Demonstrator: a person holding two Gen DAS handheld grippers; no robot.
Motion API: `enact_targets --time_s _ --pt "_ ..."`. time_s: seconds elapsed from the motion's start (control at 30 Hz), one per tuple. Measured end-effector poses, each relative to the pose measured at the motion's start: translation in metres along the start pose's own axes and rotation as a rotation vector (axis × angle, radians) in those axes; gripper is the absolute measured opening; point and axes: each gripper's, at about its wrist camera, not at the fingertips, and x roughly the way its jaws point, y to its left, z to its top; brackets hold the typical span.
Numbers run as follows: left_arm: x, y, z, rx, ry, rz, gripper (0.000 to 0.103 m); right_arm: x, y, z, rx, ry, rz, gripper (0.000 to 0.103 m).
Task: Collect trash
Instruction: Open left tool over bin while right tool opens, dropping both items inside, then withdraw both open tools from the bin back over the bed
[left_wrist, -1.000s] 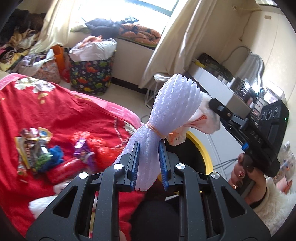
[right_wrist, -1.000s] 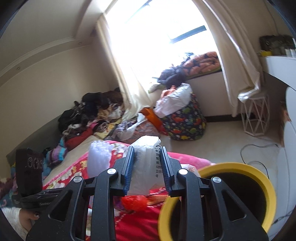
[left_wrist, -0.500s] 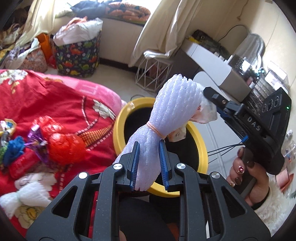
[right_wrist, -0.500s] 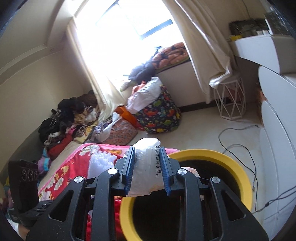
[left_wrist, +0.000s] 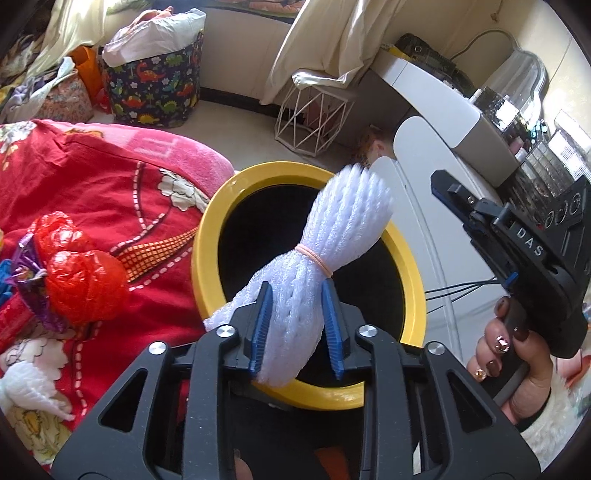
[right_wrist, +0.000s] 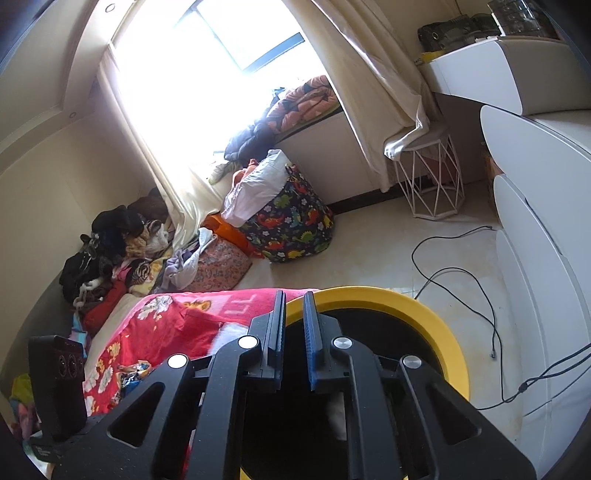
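Note:
My left gripper (left_wrist: 295, 286) hangs over the black mouth of the yellow-rimmed bin (left_wrist: 207, 240). Between its blue pads sits a white foam net bundle (left_wrist: 343, 221) tied with a pink rubber band. The jaws are opening, but the foam still fills the gap and touches both pads. My right gripper (right_wrist: 294, 293) also points over the bin (right_wrist: 406, 306); its jaws are closing, nearly together, with nothing between them. A pale scrap (right_wrist: 336, 417) shows inside the bin below it. From the left wrist view, the right gripper (left_wrist: 443, 184) is at the right, held by a hand (left_wrist: 506, 350).
On the red blanket (left_wrist: 92, 184) lie a crumpled red plastic bag (left_wrist: 81, 280), purple wrappers (left_wrist: 26, 280) and another white foam net (left_wrist: 26, 384). A dinosaur-print basket (left_wrist: 155, 92), a wire stool (left_wrist: 317, 122), white cabinets (right_wrist: 535, 258) and floor cables (right_wrist: 443, 273) surround the bin.
Both grippers came down over the bin. The white plastic wrapper has left the right gripper, whose jaws have drawn together. The left jaws have widened around the foam bundle.

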Motion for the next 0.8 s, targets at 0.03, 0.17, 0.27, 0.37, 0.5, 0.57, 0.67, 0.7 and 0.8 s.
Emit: enact_targets --time_s 0.03,0.17,0.27,0.37,0.5,0.57,0.67,0.7,0.8 --pt "0.0 0.0 0.0 -0.002 -0.005 -0.012 0.032 0.0 -0.002 0.001 0.006 0.001 -0.006 0.011" --pt "-0.006 -0.002 -0.005 0.002 -0.041 -0.034 0.067 0.0 -0.002 0.001 0.009 0.006 -0.043 0.042" --pt "-0.009 -0.002 -0.005 -0.002 -0.063 -0.032 0.085 -0.001 -0.001 0.0 0.001 0.007 -0.057 0.046" --pt "-0.014 -0.001 -0.005 -0.011 -0.081 -0.03 0.088 -0.003 0.002 -0.001 -0.017 0.004 -0.066 0.054" --pt "-0.024 0.003 -0.007 -0.02 -0.118 -0.009 0.088 -0.005 0.006 -0.001 -0.04 -0.002 -0.069 0.06" --pt "-0.03 0.006 -0.008 -0.026 -0.136 0.005 0.088 -0.005 0.009 -0.001 -0.052 -0.003 -0.066 0.064" --pt "-0.041 0.011 -0.008 -0.035 -0.169 0.028 0.089 -0.006 0.015 -0.002 -0.067 -0.005 -0.059 0.068" --pt "-0.044 0.012 -0.009 -0.04 -0.177 0.033 0.089 -0.006 0.016 -0.001 -0.072 -0.005 -0.057 0.069" --pt "-0.054 0.019 -0.01 -0.057 -0.204 0.043 0.089 -0.007 0.022 -0.002 -0.089 -0.006 -0.053 0.071"
